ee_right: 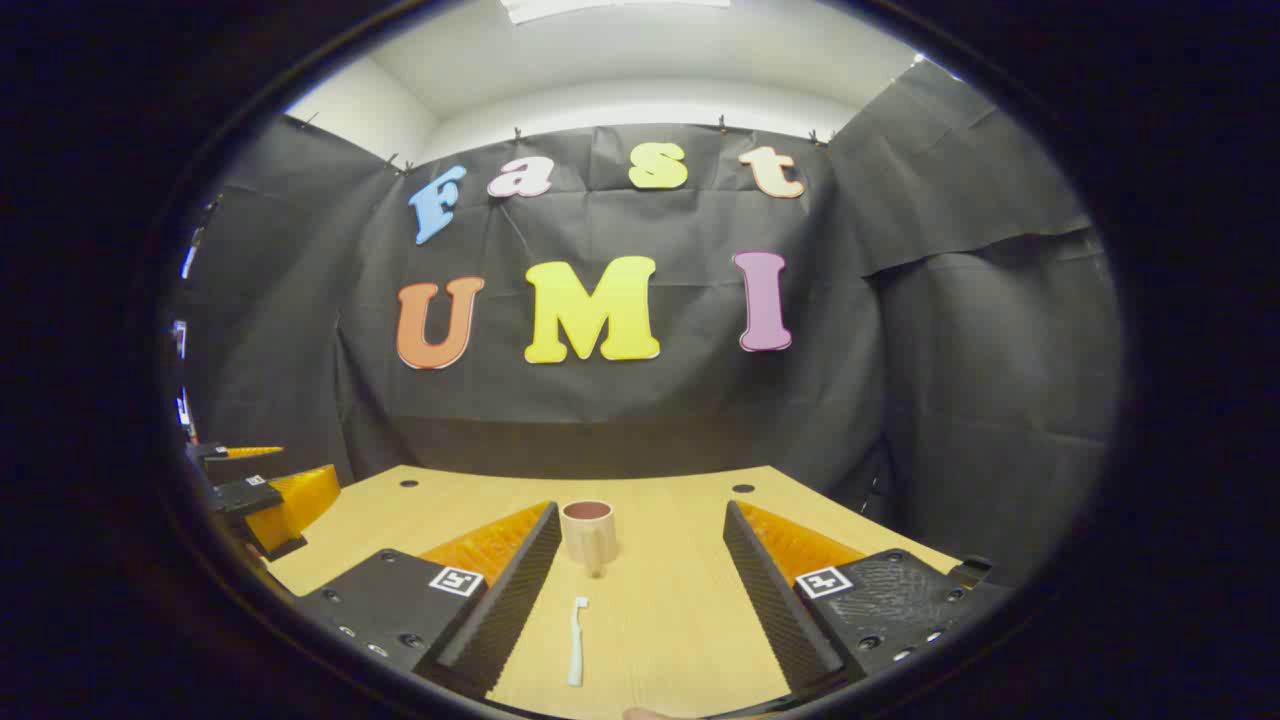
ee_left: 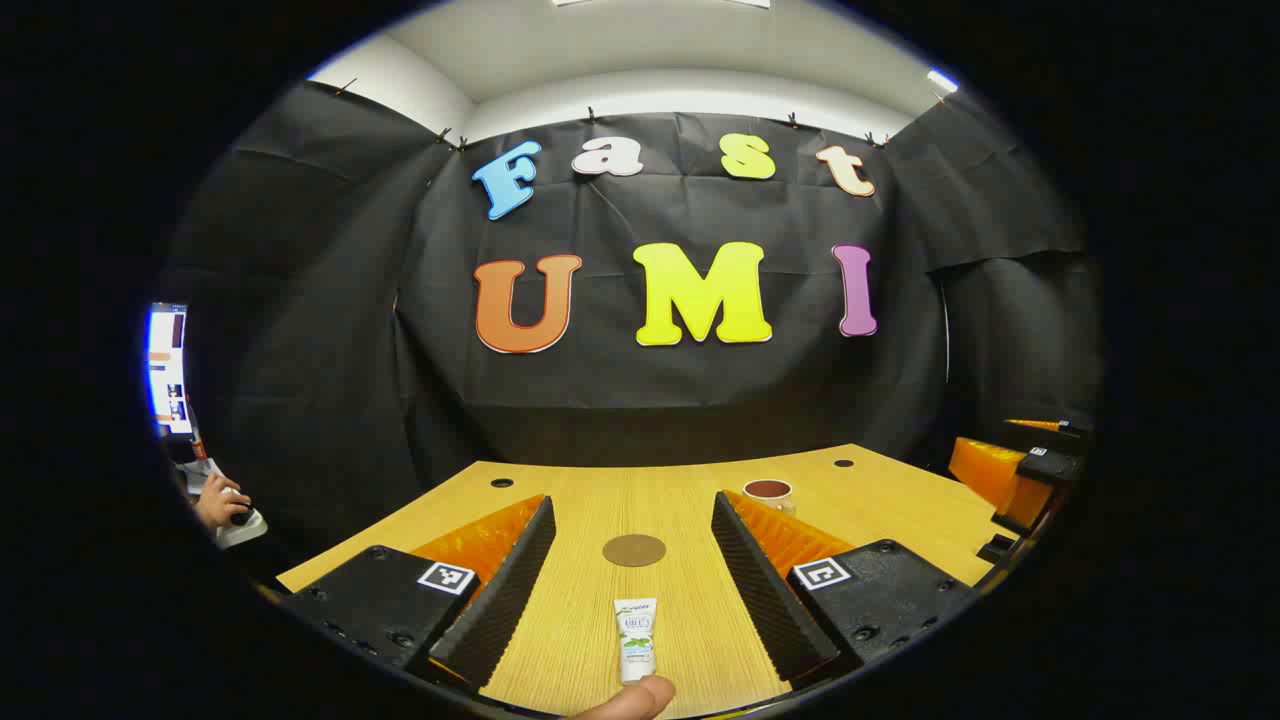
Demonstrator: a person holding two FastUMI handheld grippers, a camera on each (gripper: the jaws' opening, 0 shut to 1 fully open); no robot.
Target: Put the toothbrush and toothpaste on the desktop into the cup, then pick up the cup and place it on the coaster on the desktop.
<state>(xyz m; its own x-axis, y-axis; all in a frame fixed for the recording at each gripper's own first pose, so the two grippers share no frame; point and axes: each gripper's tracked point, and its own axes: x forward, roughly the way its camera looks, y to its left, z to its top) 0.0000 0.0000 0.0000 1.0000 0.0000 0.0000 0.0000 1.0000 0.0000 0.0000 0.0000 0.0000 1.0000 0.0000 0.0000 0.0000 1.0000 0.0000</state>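
Both grippers held open above the wooden table (ee_left: 900, 500): left gripper (ee_left: 632, 590) spread around the toothpaste (ee_left: 635, 638), lying flat with the round coaster (ee_left: 634, 550) beyond it; right gripper (ee_right: 635, 600) spread around the toothbrush (ee_right: 577, 640), lying just before the upright cup (ee_right: 588, 532).
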